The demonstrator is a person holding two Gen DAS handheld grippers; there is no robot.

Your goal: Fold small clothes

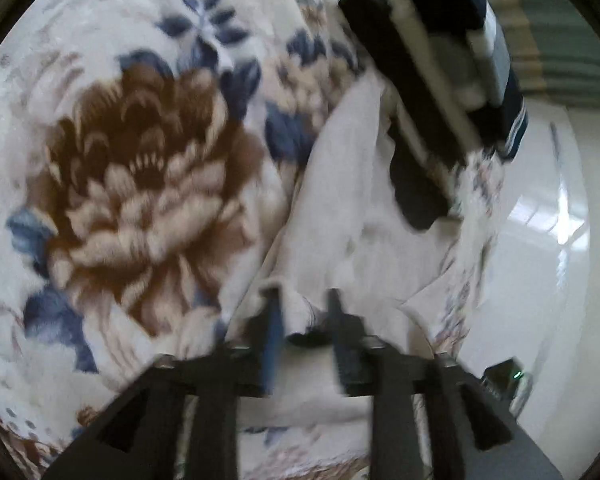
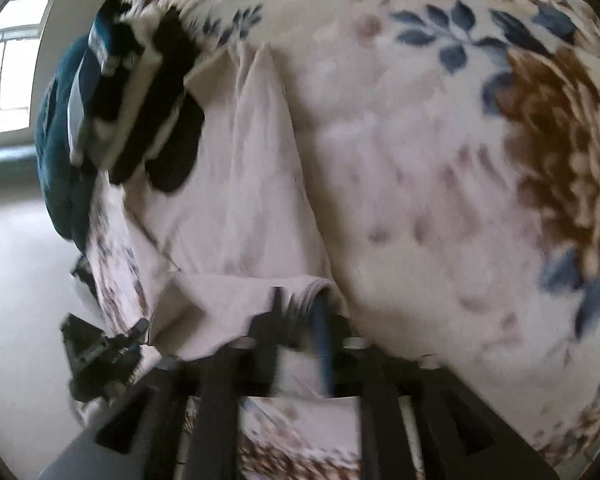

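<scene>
Left hand-held gripper point(image 1: 300, 300): clenched on the near edge of the white garment point(image 1: 340, 184).
Right hand-held gripper point(image 2: 298, 300): grasping its hem too.
Garment: lay ahead on the floral blanket point(image 1: 140, 180).
Risk: thin hem could slip; the folded stack point(image 1: 440, 60) beyond could topple.

Cream blanket point(image 1: 140, 200) under the fingers, printed with big brown flowers and navy-blue leaves. Ahead of both grippers, the garment point(image 1: 340, 200) is plain pale white, unpatterned. Beyond it, folded clothes point(image 1: 440, 60): black, white, grey, navy. Glossy off-white floor point(image 1: 540, 240) alongside.
</scene>
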